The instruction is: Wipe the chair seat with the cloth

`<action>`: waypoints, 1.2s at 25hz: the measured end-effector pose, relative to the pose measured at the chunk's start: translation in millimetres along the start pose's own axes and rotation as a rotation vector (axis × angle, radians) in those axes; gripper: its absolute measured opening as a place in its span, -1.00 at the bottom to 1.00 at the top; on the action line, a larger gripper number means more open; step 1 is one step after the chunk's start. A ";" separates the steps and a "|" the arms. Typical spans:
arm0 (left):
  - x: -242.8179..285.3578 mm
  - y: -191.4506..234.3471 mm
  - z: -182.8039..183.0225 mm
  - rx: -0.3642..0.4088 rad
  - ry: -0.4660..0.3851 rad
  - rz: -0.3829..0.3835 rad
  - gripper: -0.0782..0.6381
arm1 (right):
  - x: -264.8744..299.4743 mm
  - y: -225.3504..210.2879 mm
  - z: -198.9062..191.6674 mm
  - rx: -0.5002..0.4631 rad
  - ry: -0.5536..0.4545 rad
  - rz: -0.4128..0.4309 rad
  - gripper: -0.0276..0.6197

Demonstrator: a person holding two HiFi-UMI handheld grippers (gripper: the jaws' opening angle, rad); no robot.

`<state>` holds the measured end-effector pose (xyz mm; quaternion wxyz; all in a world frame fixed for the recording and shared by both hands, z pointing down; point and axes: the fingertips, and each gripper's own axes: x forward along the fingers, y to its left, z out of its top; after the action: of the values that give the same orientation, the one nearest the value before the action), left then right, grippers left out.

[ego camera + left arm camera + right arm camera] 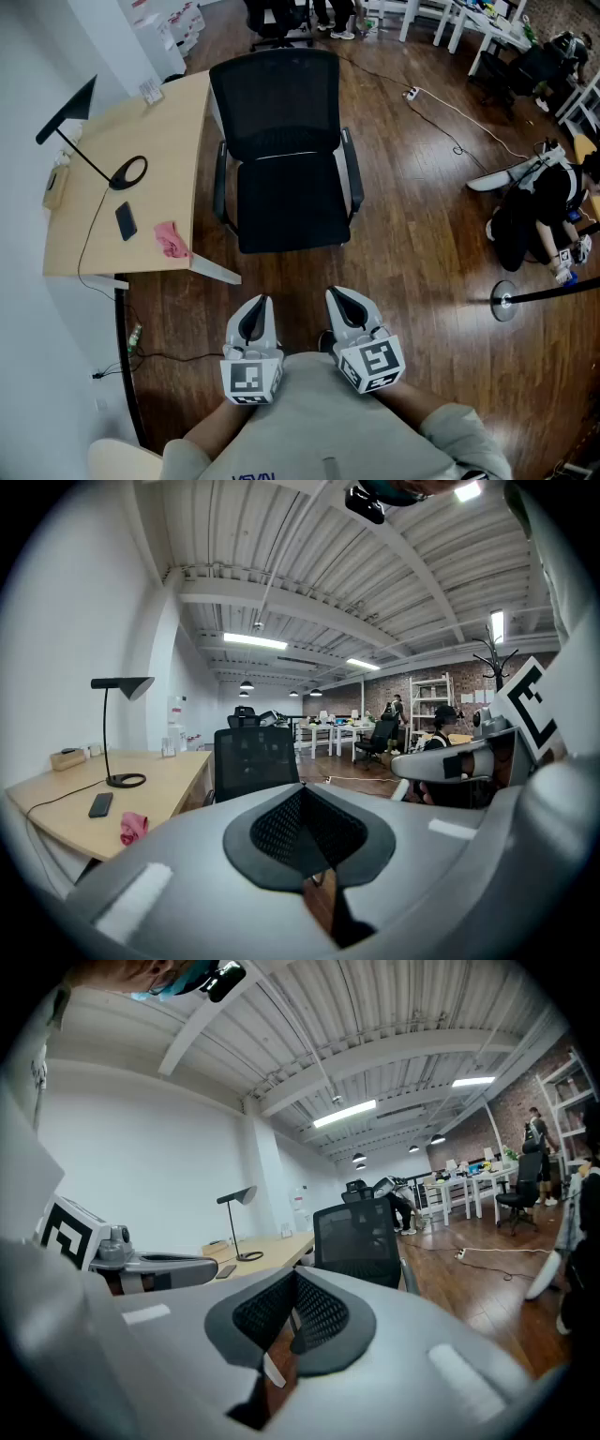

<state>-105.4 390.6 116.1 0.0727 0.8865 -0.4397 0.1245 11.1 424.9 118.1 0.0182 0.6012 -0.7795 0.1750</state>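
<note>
While the left gripper (255, 314) and right gripper (345, 305) sit clenched on nothing, side by side before the black chair (286, 202), pink cloth (171, 240) on the desk (155, 127), near its chair-side front corner, apart from both grippers

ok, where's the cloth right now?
Head view, left side: the pink cloth lies on the wooden desk, just right of the phone and left of the chair.

Cloth (172, 240), phone (126, 220), lamp (67, 111) (black) on desk (173, 131)
</note>
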 end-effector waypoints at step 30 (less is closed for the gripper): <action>55.5 282.9 -15.4 -0.214 -0.017 0.256 -0.77 | 288.1 129.6 12.7 -0.206 0.158 0.253 -0.81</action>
<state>-301.2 181.5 152.1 0.1465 0.8115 -0.5603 0.0779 -188.5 181.0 142.5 0.1187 0.4778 -0.8588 0.1418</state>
